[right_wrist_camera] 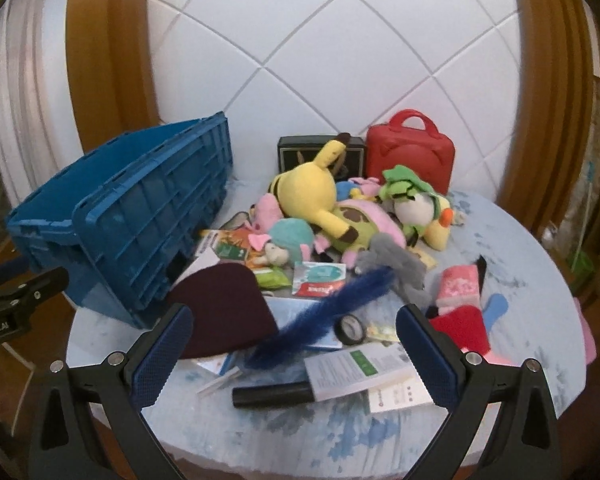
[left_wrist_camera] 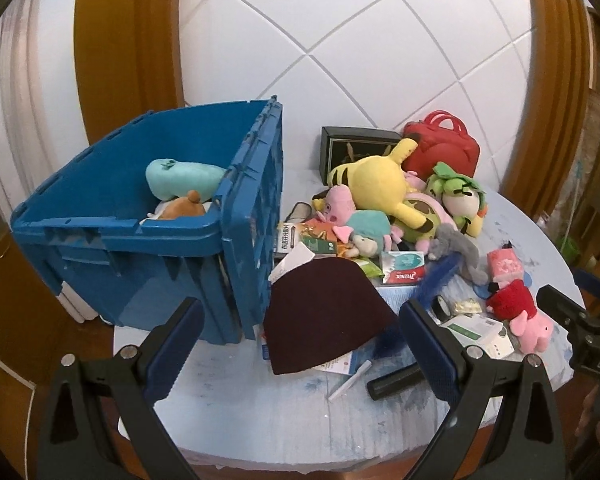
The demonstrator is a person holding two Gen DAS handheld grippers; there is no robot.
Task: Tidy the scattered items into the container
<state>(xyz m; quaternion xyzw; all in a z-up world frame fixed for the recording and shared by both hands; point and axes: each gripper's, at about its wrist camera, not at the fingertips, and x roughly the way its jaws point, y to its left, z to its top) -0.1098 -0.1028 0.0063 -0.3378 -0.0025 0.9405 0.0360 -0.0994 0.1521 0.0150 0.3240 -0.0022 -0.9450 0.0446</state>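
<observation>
A blue plastic crate [left_wrist_camera: 112, 236] [right_wrist_camera: 120, 216] stands at the table's left and holds a teal plush [left_wrist_camera: 182, 180] and a brown plush [left_wrist_camera: 184, 208]. Right of it lies a heap: a yellow plush [left_wrist_camera: 374, 182] [right_wrist_camera: 312, 188], a green-haired plush [left_wrist_camera: 458, 196] [right_wrist_camera: 416, 200], a maroon beanie [left_wrist_camera: 324, 316] [right_wrist_camera: 224, 308], a blue feather [right_wrist_camera: 324, 312], a black tube [right_wrist_camera: 272, 396] and paper boxes [right_wrist_camera: 360, 372]. My left gripper [left_wrist_camera: 302, 344] is open and empty just before the beanie. My right gripper [right_wrist_camera: 292, 352] is open and empty over the tube and feather.
A red case [left_wrist_camera: 444, 148] [right_wrist_camera: 412, 152] and a black box [left_wrist_camera: 352, 148] stand at the back against the white tiled wall. A roll of black tape [right_wrist_camera: 352, 328] and a red-dressed pink plush [left_wrist_camera: 520, 312] lie at the right. The round table's edge [right_wrist_camera: 300, 460] is near.
</observation>
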